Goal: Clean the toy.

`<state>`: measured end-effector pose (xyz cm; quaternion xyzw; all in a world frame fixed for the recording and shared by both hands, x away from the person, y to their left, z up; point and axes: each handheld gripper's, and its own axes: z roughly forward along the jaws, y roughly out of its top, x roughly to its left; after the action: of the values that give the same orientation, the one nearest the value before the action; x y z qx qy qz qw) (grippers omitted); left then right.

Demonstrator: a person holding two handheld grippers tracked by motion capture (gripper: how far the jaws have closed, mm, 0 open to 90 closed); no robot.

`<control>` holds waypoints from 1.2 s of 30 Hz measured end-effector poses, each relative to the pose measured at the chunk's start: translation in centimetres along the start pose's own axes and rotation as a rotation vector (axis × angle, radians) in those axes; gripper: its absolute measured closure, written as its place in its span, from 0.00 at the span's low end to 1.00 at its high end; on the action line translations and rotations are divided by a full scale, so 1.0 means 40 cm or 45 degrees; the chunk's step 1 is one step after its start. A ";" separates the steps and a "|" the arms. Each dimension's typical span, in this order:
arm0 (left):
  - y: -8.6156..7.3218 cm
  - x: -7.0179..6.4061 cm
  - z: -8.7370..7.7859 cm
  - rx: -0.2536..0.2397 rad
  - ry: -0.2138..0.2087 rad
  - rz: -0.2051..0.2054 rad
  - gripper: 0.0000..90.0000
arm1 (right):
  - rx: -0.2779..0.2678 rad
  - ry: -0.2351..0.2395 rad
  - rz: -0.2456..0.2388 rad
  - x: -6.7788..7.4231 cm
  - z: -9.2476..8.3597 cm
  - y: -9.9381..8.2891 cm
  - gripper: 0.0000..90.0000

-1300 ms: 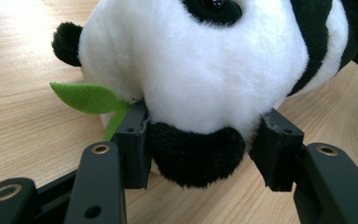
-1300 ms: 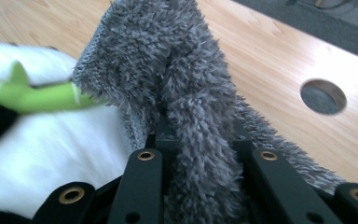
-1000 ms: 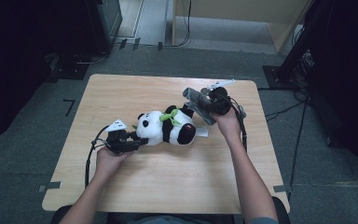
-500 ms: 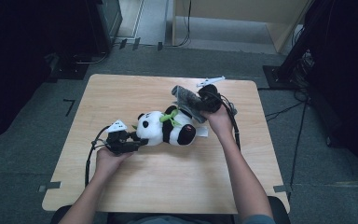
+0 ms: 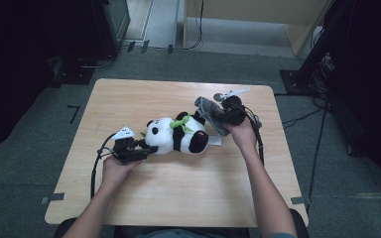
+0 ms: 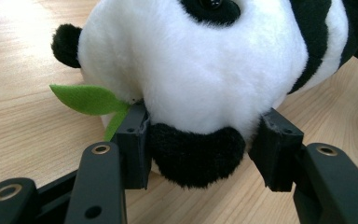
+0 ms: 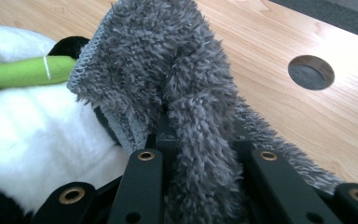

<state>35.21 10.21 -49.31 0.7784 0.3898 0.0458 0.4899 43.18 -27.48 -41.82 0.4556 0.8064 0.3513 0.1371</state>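
The right gripper (image 5: 217, 115), clamped on a grey fuzzy cloth (image 7: 168, 79), has swung it left across the desk (image 5: 178, 208) onto the toy panda (image 5: 176, 135), probably to wipe it, while the left gripper (image 6: 200, 149) pins its head.

A light wooden tabletop (image 5: 178, 198) with rounded corners was seen on grey floor (image 5: 25, 163). A plush panda (image 5: 176, 136) was laid on its side near the middle, and a round hole (image 7: 311, 72) was cut near the far edge.
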 end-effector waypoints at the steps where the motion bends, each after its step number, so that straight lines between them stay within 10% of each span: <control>1: 0.001 -0.001 0.000 0.002 0.002 -0.001 0.51 | -0.017 0.008 0.003 0.000 -0.009 -0.001 0.83; 15: 0.009 -0.007 -0.003 0.009 0.024 0.004 0.53 | -0.134 0.044 -0.191 0.119 -0.142 0.007 0.83; 36: 0.011 0.005 -0.019 0.000 0.032 -0.002 0.54 | -0.121 -0.098 0.114 -0.086 -0.097 -0.162 0.82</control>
<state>35.26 10.79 -48.64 0.7774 0.3965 0.0551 0.4852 38.81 -34.24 -43.84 0.4975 0.7617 0.3772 0.1736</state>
